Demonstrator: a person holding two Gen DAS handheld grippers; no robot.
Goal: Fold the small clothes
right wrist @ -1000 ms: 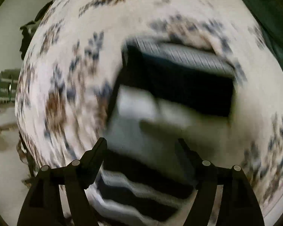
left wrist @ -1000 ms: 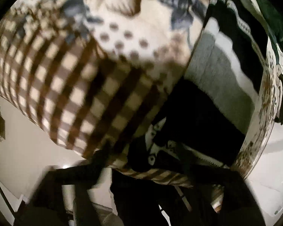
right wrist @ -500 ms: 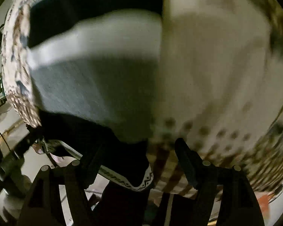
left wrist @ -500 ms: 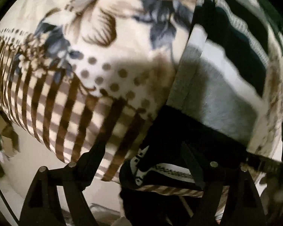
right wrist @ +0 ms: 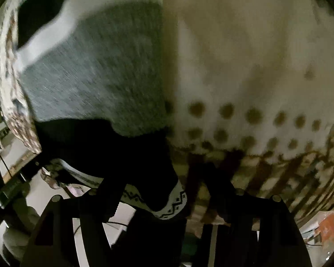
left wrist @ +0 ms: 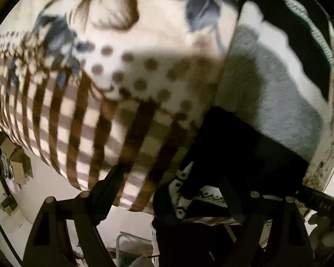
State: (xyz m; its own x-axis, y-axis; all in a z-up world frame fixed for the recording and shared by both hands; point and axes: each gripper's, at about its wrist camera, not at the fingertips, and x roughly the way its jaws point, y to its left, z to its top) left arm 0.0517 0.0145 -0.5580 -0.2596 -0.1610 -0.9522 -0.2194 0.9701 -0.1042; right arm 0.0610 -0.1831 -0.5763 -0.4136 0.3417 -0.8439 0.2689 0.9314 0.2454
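- Centrally, both views: sweater (left wrist: 267,102), banded black, white and grey, lying flat on a floral, dotted and checked blanket (left wrist: 127,71); its black hem with patterned white trim (right wrist: 173,202) at 6 o'clock.
- Left gripper (left wrist: 176,187): fingers spread, nothing between them, hem just ahead.
- Right gripper (right wrist: 164,187): fingers apart, straddling the trim; contact unclear.
- Cardboard scraps (left wrist: 13,158) at 9 o'clock, past the blanket edge.

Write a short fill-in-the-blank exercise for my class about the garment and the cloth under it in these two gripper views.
1. The garment has a black band, a white band and a ____ band.
2. Its patterned hem hangs over the table's ____.
3. The blanket shows flowers, stripes and brown ____.
4. Both the left gripper and the right gripper have their jaws ____.

Missing words: grey; edge; dots; open
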